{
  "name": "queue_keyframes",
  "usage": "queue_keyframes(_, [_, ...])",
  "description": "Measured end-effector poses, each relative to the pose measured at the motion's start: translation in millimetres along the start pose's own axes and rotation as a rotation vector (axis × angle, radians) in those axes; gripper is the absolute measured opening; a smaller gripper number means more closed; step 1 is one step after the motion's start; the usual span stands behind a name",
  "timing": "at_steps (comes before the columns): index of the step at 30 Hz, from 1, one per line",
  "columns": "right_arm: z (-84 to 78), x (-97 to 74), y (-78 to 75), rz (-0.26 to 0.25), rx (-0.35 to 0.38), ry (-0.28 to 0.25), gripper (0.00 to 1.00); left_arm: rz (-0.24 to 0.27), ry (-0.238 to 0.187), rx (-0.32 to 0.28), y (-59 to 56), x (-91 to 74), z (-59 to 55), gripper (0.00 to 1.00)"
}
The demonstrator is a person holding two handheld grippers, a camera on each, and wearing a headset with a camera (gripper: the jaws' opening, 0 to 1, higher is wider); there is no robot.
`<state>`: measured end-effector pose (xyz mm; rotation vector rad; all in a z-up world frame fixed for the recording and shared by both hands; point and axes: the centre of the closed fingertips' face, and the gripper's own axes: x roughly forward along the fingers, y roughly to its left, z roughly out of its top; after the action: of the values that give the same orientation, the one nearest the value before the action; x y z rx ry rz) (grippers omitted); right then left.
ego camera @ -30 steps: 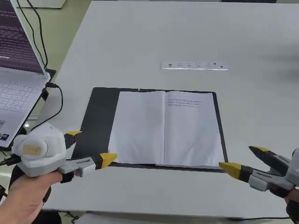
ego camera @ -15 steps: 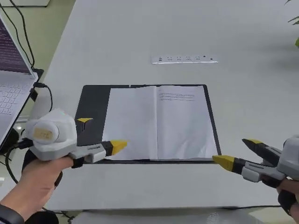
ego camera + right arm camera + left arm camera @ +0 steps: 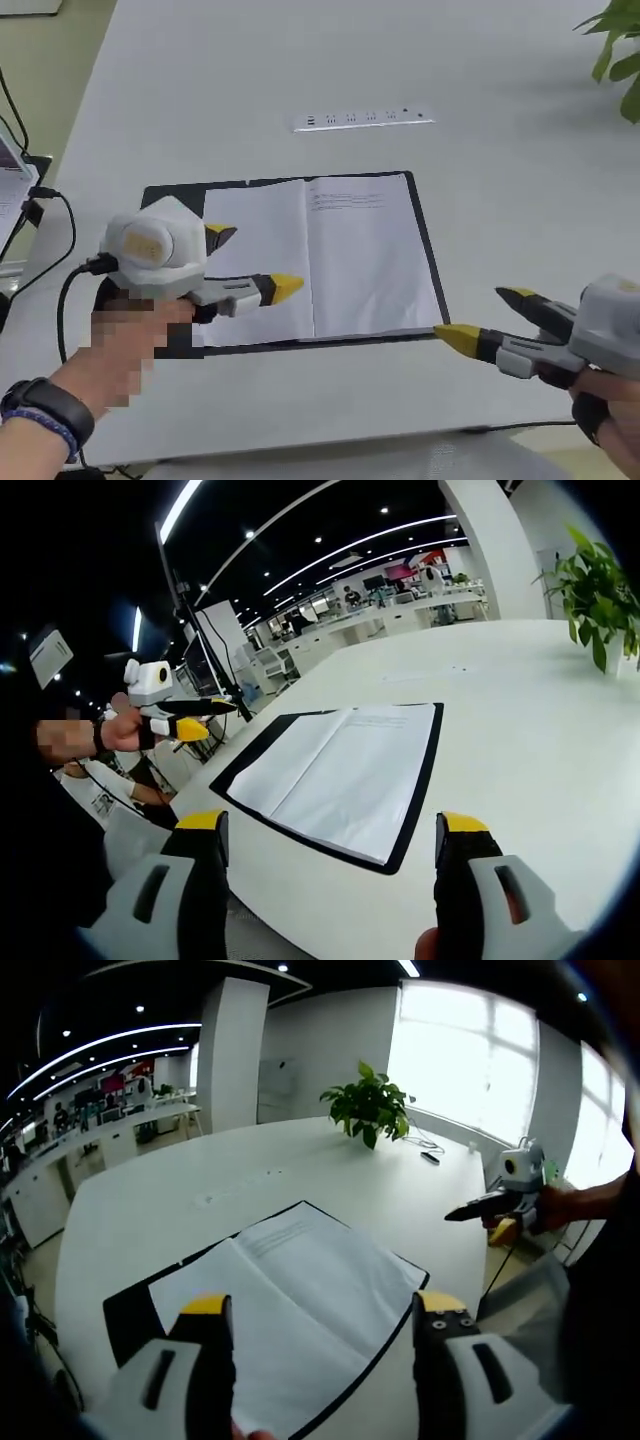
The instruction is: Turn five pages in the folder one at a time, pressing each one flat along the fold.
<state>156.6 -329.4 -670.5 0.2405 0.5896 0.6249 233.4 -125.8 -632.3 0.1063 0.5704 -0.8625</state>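
Nearest, at the lower left of the head view, gripped in a hand: the left gripper. Opened wide, with nothing between the jaws. Raised, as it seems, above the left half of the folder, yellow tips pointing across the left page.

At the lower right, also in a hand: the right gripper. Opened wide too, holding nothing and touching nothing. Placed off the folder, just beside its near right corner, over the bare white table.

Between the two, lying open and flat on the table: the folder. Black cover seen as a wide band on the left and a thin border on the right. Inside, two white pages meeting at a straight fold in the middle: the left page blank, the right page with a few printed lines at its top.

Beyond the folder, apart from it: a white power strip. Farther, at the far right corner: a green plant. At the left edge: a black cable.
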Motion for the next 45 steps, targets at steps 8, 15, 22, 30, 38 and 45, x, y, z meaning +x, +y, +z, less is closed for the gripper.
queue_keyframes(8, [-0.5,1.7,5.4,0.013,0.002,0.004,0.85,-0.067,0.011,0.048,-23.4,36.4,14.8,0.72])
queue_keyframes(15, [4.5,0.4,4.7,0.02,0.004,-0.004,0.85,-0.112,0.022,0.066,-43.8,68.4,21.0,0.72])
queue_keyframes(22, [5.0,-2.2,3.9,0.027,0.009,-0.006,0.85,-0.151,0.045,0.079,-63.2,102.0,17.6,0.71])
queue_keyframes(30, [-1.6,-8.2,3.8,0.025,0.021,0.004,0.84,-0.19,0.091,0.117,-81.2,130.5,3.2,0.72])
queue_keyframes(38, [-9.7,-14.9,-6.2,0.02,0.043,0.008,0.84,-0.2,0.138,0.156,-96.3,156.4,-14.8,0.71])
queue_keyframes(45, [-14.4,-16.3,-14.2,0.014,0.062,0.01,0.83,-0.192,0.185,0.174,-109.5,180.2,-35.5,0.71])
